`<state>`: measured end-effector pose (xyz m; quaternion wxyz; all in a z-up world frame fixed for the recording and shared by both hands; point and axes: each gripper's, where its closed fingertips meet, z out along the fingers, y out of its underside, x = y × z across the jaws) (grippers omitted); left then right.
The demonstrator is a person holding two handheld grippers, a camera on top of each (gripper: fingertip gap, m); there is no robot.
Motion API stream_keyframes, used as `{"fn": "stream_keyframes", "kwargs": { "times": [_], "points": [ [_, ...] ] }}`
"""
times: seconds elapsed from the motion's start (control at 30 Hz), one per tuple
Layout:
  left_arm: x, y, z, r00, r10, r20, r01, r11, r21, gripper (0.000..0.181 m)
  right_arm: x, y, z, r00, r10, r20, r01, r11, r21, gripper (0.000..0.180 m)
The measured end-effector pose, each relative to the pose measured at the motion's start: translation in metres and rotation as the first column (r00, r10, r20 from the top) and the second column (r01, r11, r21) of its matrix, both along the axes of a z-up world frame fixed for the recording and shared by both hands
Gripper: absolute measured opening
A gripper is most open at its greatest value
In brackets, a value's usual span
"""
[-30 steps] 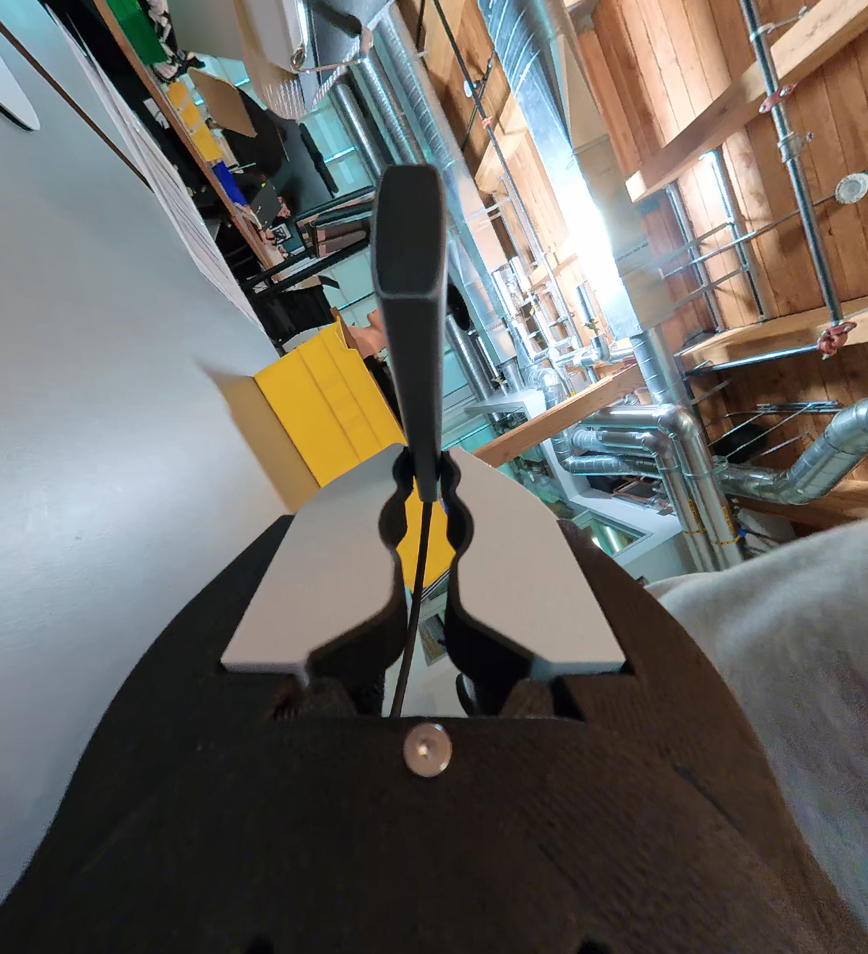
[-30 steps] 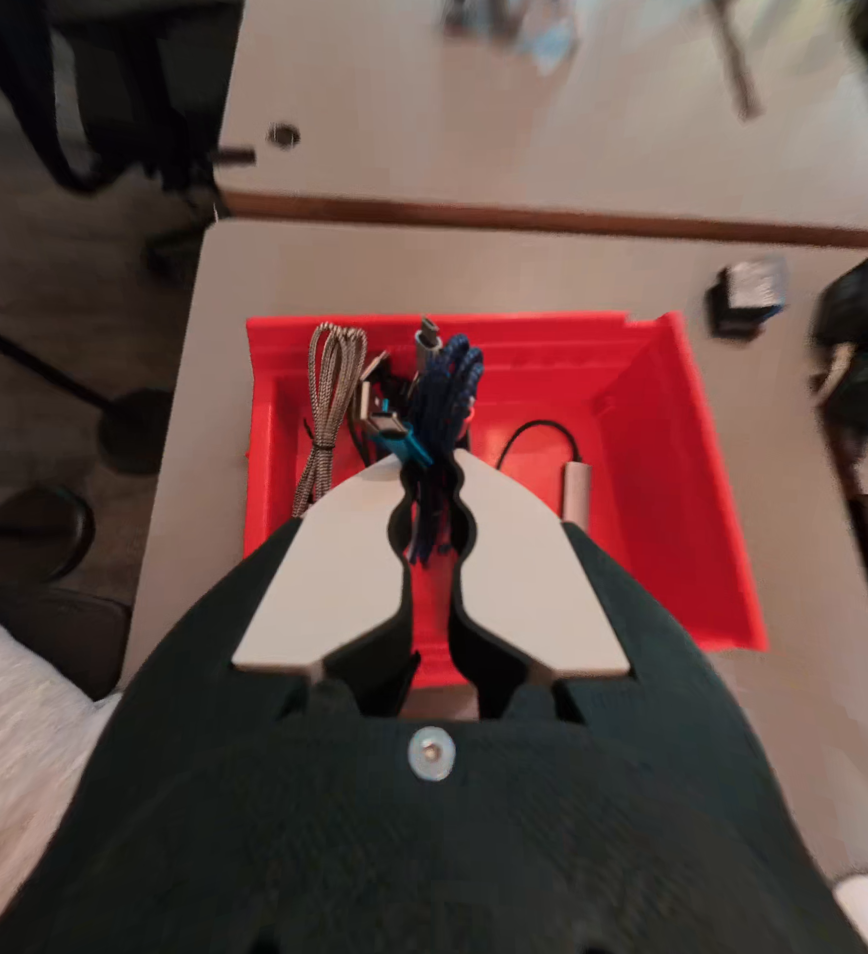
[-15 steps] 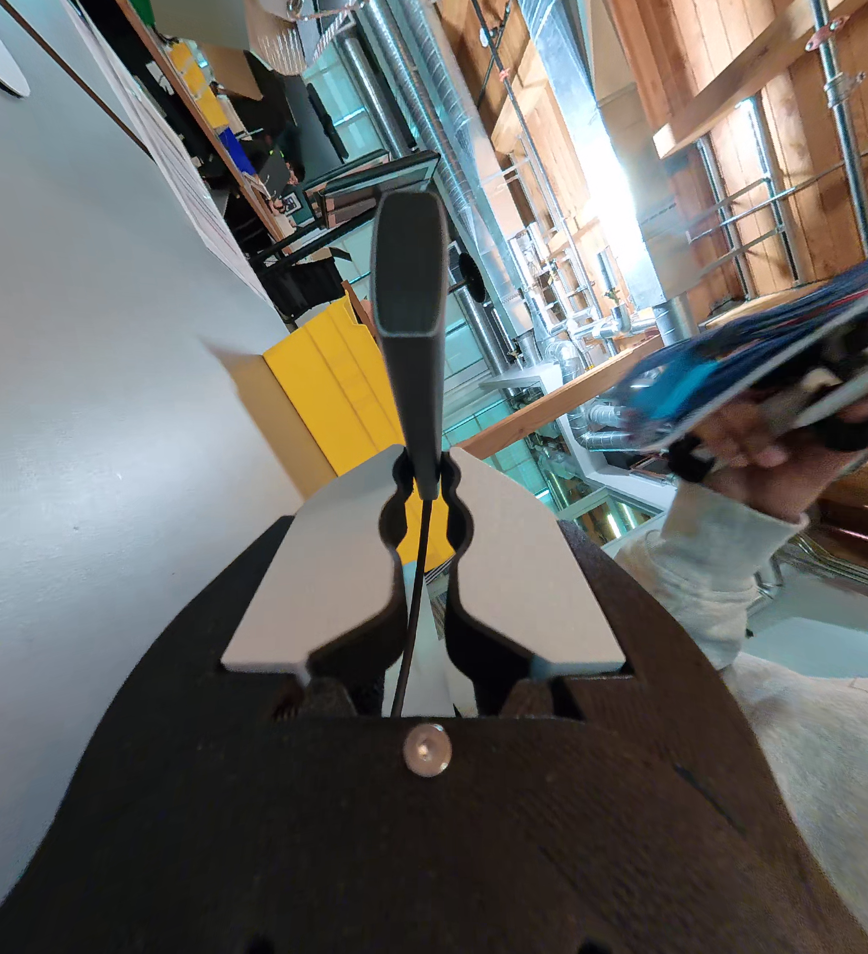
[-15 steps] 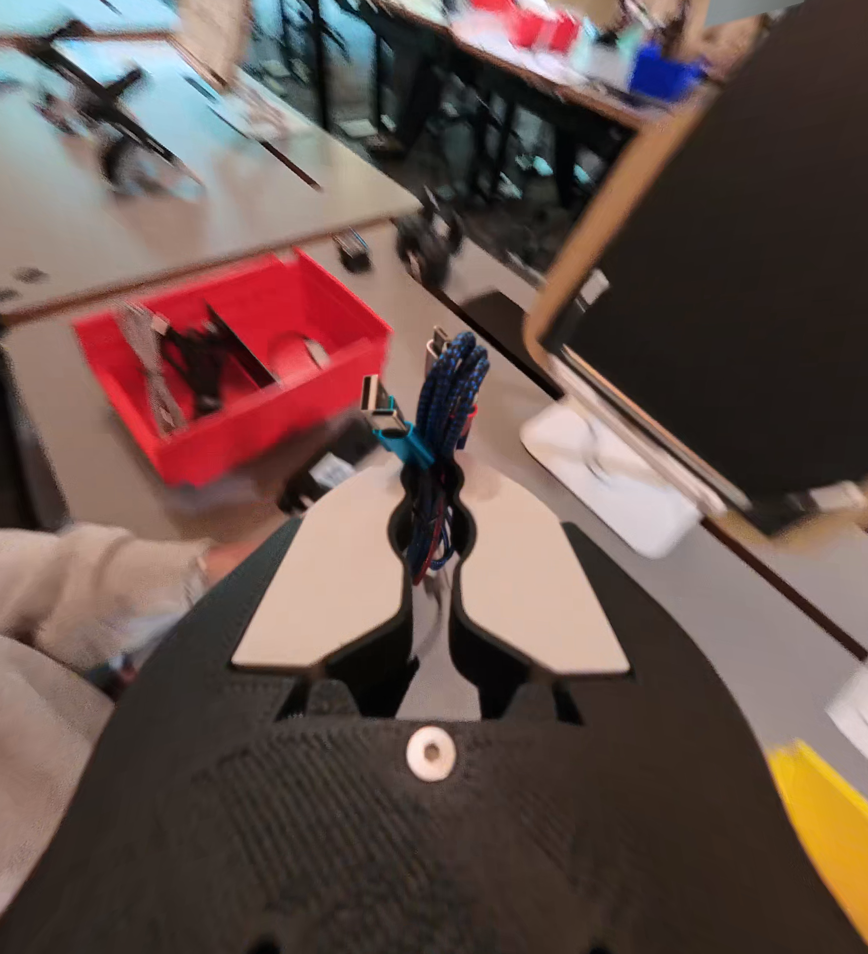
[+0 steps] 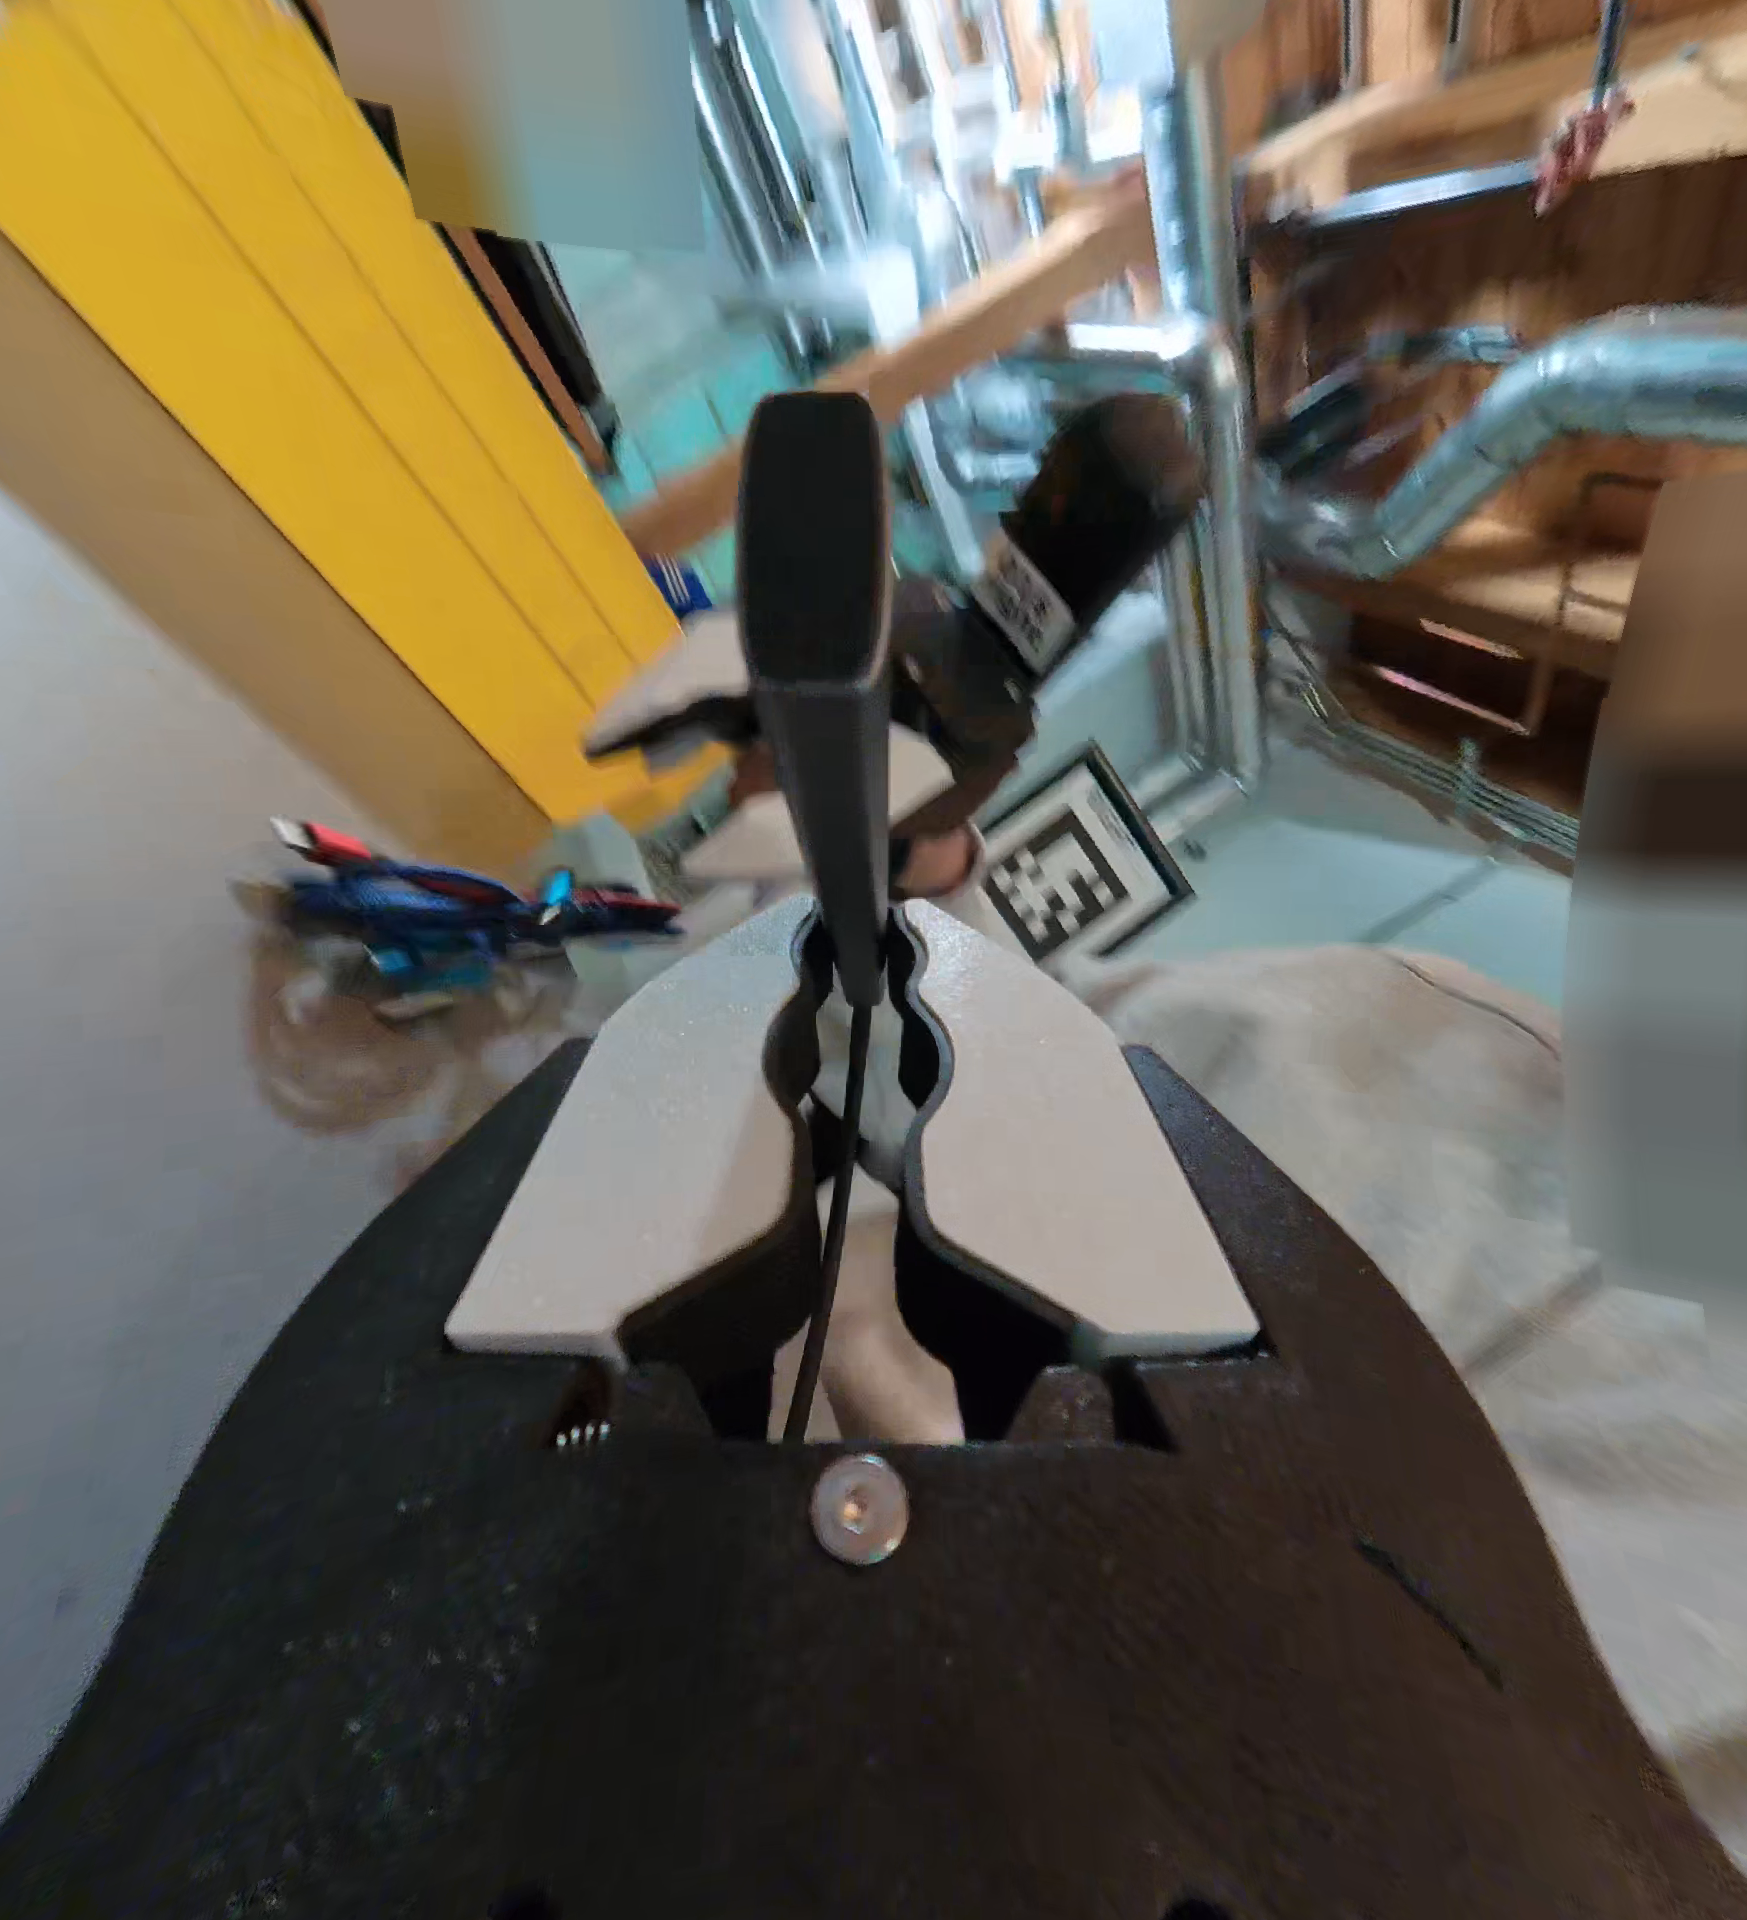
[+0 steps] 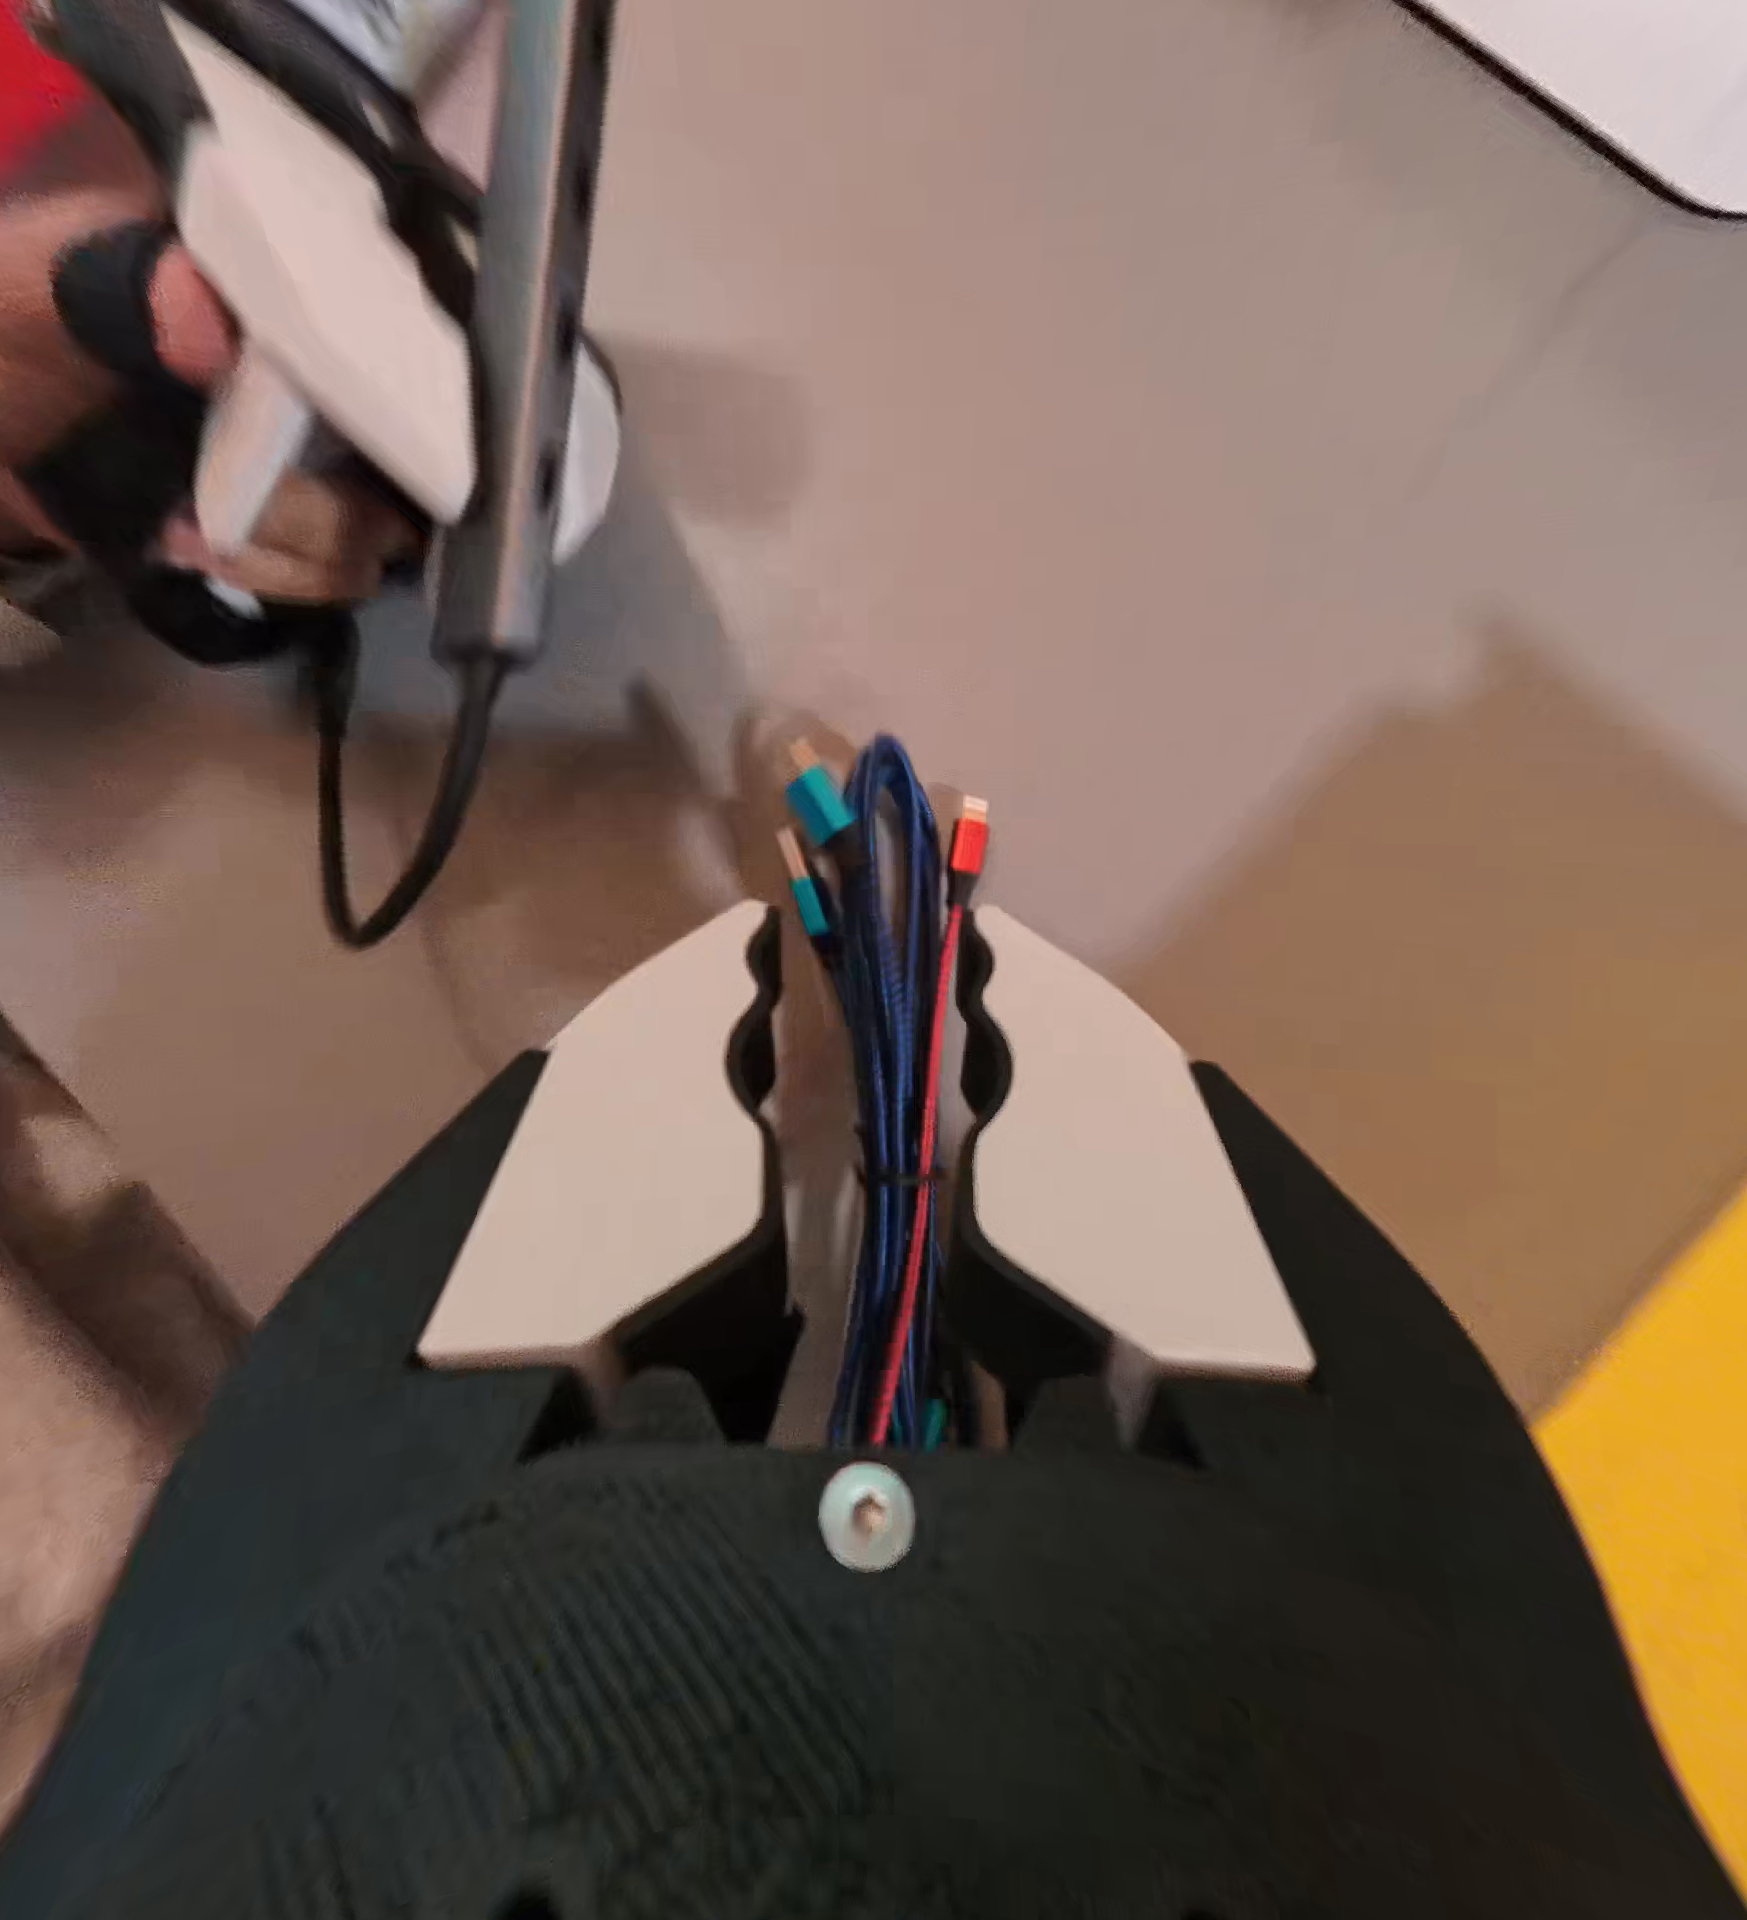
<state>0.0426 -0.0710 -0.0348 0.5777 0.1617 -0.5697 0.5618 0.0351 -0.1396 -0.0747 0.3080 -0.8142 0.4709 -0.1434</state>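
The left gripper (image 5: 853,961) is clamping its jaws on the near end of a slim dark grey adapter (image 5: 815,623), which is sticking straight out beyond the fingertips, its thin black lead (image 5: 833,1195) trailing back between the fingers. In the right wrist view the same adapter (image 6: 526,343) is showing at the far left, pinched in that gripper, with a bare hand (image 6: 38,343) wrapping the handle behind it and the lead looping down toward the table.

The right gripper (image 6: 869,914) is standing with its jaws parted, and a bundled blue cable (image 6: 890,997) is lying in the gap between the two fingers without either finger visibly pressing it. The bundle is running lengthwise along the gap, its teal plugs (image 6: 815,810) and red plug (image 6: 970,840) poking out just past the fingertips. The view is blurred, so whether the bundle is resting on the grey tabletop (image 6: 1160,468) cannot be told from here.

From the left wrist view the cable bundle (image 5: 453,914) is lying on the table at the left, near a yellow bin (image 5: 256,343), with the right gripper's pale fingers (image 5: 671,686) spread just beyond it.
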Motion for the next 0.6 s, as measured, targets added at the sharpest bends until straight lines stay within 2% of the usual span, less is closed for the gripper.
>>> {"fn": "stream_keyframes", "kwargs": {
  "times": [0.03, 0.13, 0.23, 0.33, 0.43, 0.6],
  "points": [
    [-0.010, 0.002, -0.005, 0.998, -0.058, 0.006, 0.058, 0.998, 0.034, 0.010, 0.002, 0.004, 0.001, 1.000, 0.007, 0.020, -0.009, 0.997, 0.079, 0.033],
    [-0.025, 0.003, -0.017, 0.988, -0.123, 0.092, 0.111, 0.986, 0.128, 0.010, 0.000, 0.009, 0.009, 0.994, 0.012, 0.111, -0.044, 0.954, 0.296, 0.028],
    [-0.030, 0.002, -0.023, 0.984, -0.157, 0.080, 0.142, 0.976, 0.166, 0.010, -0.005, 0.004, 0.014, 0.981, -0.028, 0.190, -0.061, 0.893, 0.445, 0.020],
    [-0.030, 0.001, -0.026, 0.982, -0.182, 0.043, 0.171, 0.967, 0.190, 0.010, -0.005, 0.006, 0.024, 0.959, -0.038, 0.279, -0.107, 0.868, 0.486, 0.016],
    [-0.031, 0.001, -0.026, 0.981, -0.188, 0.042, 0.177, 0.966, 0.189, 0.010, -0.013, 0.027, 0.037, 0.931, 0.041, 0.363, -0.226, 0.846, 0.483, 0.014],
    [-0.024, 0.004, -0.020, 0.986, -0.163, 0.022, 0.159, 0.977, 0.141, 0.010, -0.024, 0.063, 0.030, 0.956, 0.118, 0.268, -0.256, 0.778, 0.574, 0.017]
  ]
}}
